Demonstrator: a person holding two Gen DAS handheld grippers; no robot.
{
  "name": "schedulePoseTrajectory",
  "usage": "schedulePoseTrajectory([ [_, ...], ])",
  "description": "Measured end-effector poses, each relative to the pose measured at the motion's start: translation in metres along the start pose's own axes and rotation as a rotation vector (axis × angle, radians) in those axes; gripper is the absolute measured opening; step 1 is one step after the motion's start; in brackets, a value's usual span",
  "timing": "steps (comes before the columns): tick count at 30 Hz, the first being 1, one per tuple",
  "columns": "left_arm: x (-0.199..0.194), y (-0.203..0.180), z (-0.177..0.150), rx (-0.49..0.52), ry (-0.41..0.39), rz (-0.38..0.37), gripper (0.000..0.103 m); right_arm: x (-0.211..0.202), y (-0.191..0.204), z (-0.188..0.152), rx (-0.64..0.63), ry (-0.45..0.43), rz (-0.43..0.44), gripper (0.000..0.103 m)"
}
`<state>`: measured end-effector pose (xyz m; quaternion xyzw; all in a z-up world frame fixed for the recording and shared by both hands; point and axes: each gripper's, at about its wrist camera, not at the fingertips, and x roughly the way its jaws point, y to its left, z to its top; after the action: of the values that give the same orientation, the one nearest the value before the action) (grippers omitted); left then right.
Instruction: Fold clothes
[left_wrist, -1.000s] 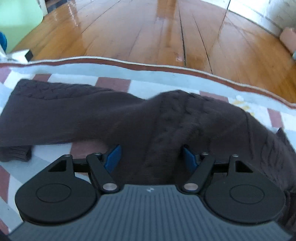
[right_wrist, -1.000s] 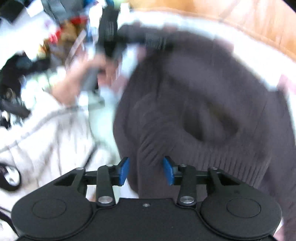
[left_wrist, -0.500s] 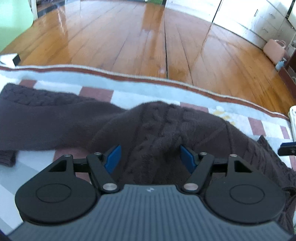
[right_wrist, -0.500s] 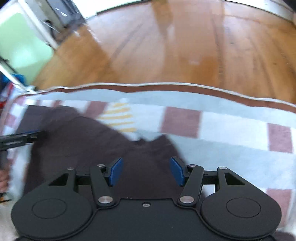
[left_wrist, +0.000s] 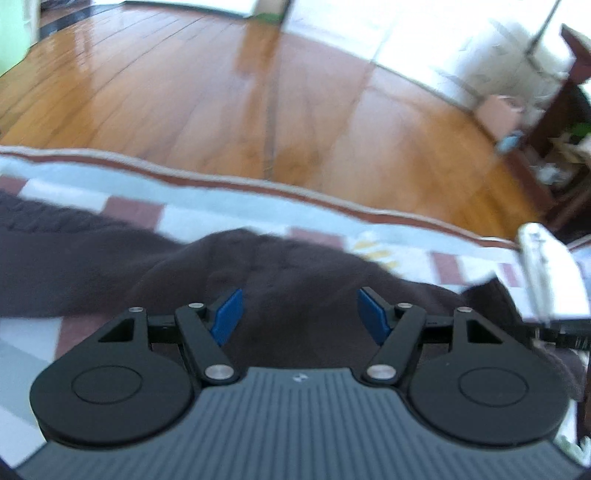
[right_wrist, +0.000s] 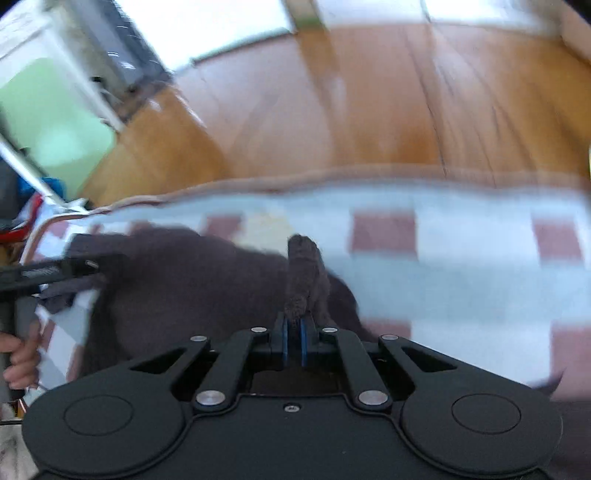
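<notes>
Dark brown cable-knit sweater (left_wrist: 258, 266), unfolded and rumpled, lies spread on a checked blanket (left_wrist: 229, 210) of pale blue, white and maroon squares, short of its piped far edge. One part runs flat toward the blanket's left side; the middle humps up in a soft mound. A narrow pinch of knit (right_wrist: 301, 273) stands upright, lifted off the blanket.

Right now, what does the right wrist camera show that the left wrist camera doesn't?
Only the right wrist view shows the right gripper shut on a pinch of the dark sweater, and a hand at the left edge. Only the left wrist view shows the left gripper open over the sweater. Both show the checked blanket and wooden floor.
</notes>
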<state>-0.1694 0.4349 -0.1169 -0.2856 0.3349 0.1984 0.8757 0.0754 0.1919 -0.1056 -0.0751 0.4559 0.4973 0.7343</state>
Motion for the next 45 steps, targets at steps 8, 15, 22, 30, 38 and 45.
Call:
schedulePoseTrajectory([
  [8, -0.026, -0.054, -0.010, 0.151, -0.069, -0.305, 0.069, -0.061, 0.060, 0.055, -0.128, -0.127, 0.164, 0.009],
  [15, -0.042, -0.075, -0.016, 0.199, -0.181, -0.429, 0.085, -0.086, 0.090, 0.065, -0.180, -0.129, 0.344, 0.009],
  [22, -0.032, -0.073, -0.018, 0.165, -0.234, -0.282, 0.077, -0.086, 0.109, 0.057, -0.211, -0.083, 0.379, 0.009],
  [30, -0.049, -0.061, -0.004, 0.147, -0.287, -0.053, 0.022, -0.077, 0.116, 0.056, -0.252, -0.107, 0.318, 0.011],
  [38, -0.101, -0.008, 0.013, 0.047, -0.470, 0.156, 0.021, -0.034, 0.065, 0.020, -0.171, 0.105, 0.035, 0.054],
  [45, -0.130, 0.034, 0.025, -0.141, -0.528, 0.152, 0.021, 0.010, 0.023, -0.018, -0.114, 0.296, -0.157, 0.056],
])
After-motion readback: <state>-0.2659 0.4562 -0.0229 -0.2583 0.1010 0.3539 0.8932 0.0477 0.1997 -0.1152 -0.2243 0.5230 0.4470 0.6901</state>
